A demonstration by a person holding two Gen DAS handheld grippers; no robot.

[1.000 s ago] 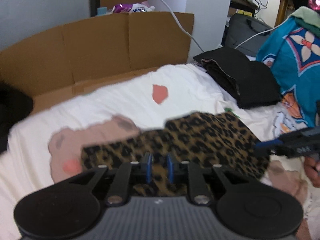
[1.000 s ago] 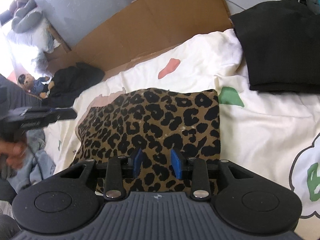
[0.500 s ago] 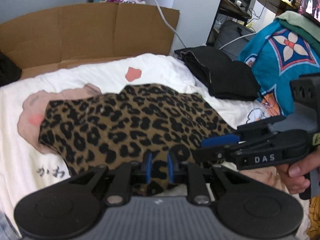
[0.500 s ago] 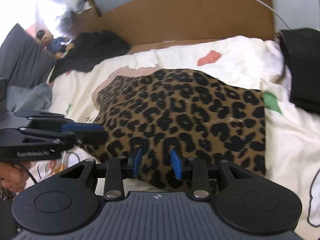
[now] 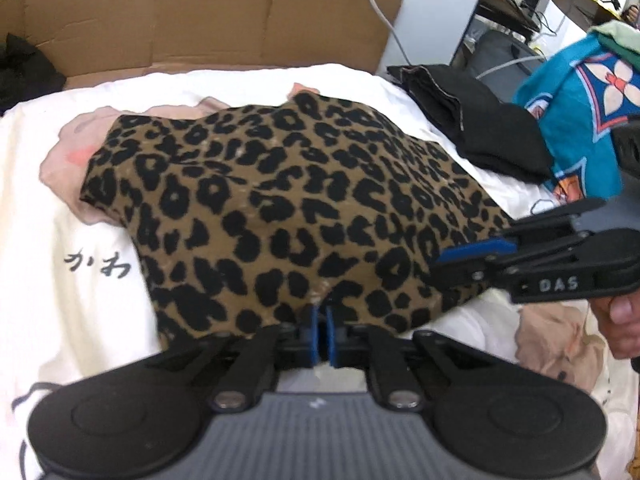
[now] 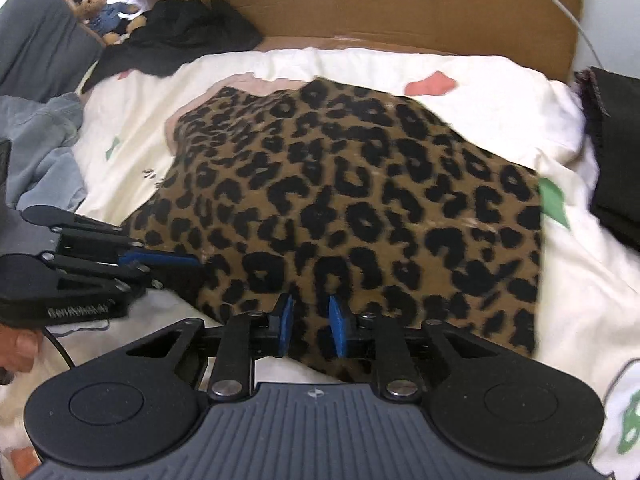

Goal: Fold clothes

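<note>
A leopard-print garment (image 5: pixel 280 208) lies spread on the white bed sheet (image 5: pixel 52 264); it also shows in the right wrist view (image 6: pixel 360 208). My left gripper (image 5: pixel 322 334) is shut on the garment's near edge. My right gripper (image 6: pixel 310 326) sits at the near edge with its jaws slightly apart and cloth between the blue pads; I cannot tell whether it grips. The right gripper shows from the side in the left wrist view (image 5: pixel 472 254), and the left gripper in the right wrist view (image 6: pixel 164 260).
A cardboard sheet (image 5: pixel 200 20) stands behind the bed. Folded black clothes (image 5: pixel 472 128) and a teal patterned cloth (image 5: pixel 580 112) lie at the right. A black garment (image 6: pixel 180 40), a teddy bear (image 6: pixel 100 8) and grey-blue clothing (image 6: pixel 40 148) lie at the left.
Both grippers moved in to the garment's near edge. My left gripper's jaws closed on the cloth. The garment now fills more of both views.
</note>
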